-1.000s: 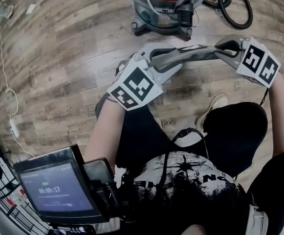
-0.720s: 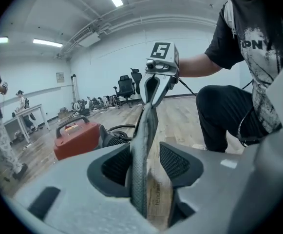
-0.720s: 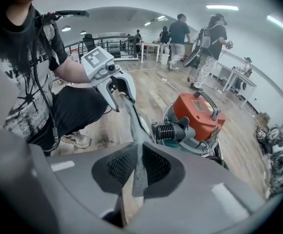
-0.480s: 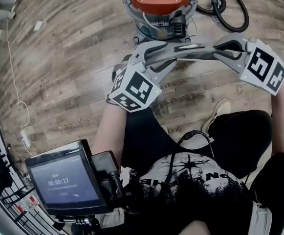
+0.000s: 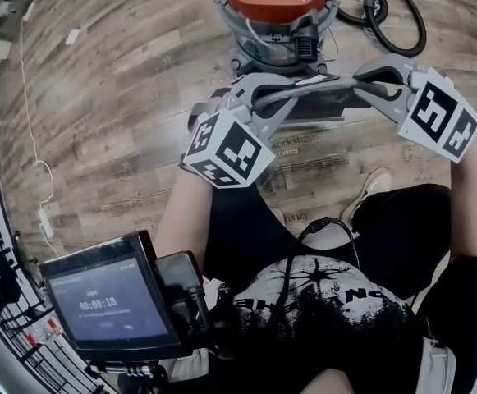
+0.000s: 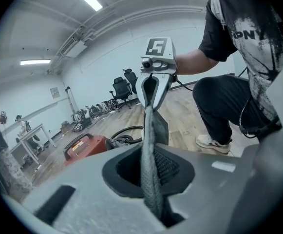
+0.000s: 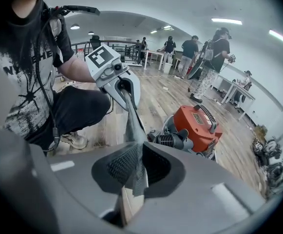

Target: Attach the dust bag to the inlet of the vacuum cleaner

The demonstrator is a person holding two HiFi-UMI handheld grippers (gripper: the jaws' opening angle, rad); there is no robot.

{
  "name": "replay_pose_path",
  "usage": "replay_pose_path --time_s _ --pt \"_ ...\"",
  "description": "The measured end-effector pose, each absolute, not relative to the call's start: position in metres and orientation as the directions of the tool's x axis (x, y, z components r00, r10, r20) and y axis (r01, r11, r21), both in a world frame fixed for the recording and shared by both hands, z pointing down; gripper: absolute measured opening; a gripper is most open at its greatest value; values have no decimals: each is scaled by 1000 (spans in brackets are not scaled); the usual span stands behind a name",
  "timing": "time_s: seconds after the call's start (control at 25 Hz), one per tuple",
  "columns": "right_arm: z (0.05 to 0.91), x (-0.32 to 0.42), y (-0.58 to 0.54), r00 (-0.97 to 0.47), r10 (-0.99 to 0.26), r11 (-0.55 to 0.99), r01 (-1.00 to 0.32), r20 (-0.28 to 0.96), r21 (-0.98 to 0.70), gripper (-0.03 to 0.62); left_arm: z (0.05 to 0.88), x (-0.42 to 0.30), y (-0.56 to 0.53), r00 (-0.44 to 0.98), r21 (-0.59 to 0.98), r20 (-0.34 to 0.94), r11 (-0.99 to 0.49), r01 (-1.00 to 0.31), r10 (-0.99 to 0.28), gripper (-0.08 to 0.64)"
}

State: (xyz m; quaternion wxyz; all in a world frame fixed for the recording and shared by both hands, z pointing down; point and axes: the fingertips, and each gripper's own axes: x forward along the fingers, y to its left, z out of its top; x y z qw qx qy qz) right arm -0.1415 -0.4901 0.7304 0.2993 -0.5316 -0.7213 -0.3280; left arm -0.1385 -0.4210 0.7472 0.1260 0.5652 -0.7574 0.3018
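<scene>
With the vacuum cleaner (image 5: 277, 11) on the floor (image 5: 123, 97) just ahead, I hold the dust bag (image 5: 318, 86) stretched in the air before it, right tool (image 7: 134, 174) clamped on one edge, left tool (image 6: 150, 179) with jaws just closed on the other; next, I judge, I must line its opening up with the inlet.

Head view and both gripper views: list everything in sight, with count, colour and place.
Vacuum cleaner with orange lid and metal drum: one, on the floor ahead of the person.
Black hose: one, looped on the floor beside the vacuum.
Grey dust bag: one, stretched between the two grippers.
White cable: one, on the floor at left.
Wood-plank floor: brown, underfoot.
Dark-screened tablet: one, lower left, near the person's body.
Black office chairs: at least two, by the far wall.
Bystanders: several, standing beyond the vacuum.
Left gripper: grey, jaws have just closed on the bag.
Right gripper: grey, shut on the bag.
</scene>
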Motion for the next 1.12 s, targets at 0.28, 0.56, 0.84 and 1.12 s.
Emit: replay_pose_path --time_s 0.28,0.56,0.84,1.12 --pt "732 -150 -483 -274 595 201 961 755 190 114 754 -156 -419 -309 -304 563 156 -940 -766 26" --pt "744 -168 -459 -378 529 188 925 760 330 180 749 -166 -419 -294 -298 574 140 -944 -764 26" --pt "766 -186 -461 -434 457 202 901 776 385 49 760 -174 -423 -286 -299 599 123 -946 -748 26" --pt "800 -184 -460 -401 427 180 916 811 358 37 780 -176 -426 -249 -294 639 67 -953 -728 28"
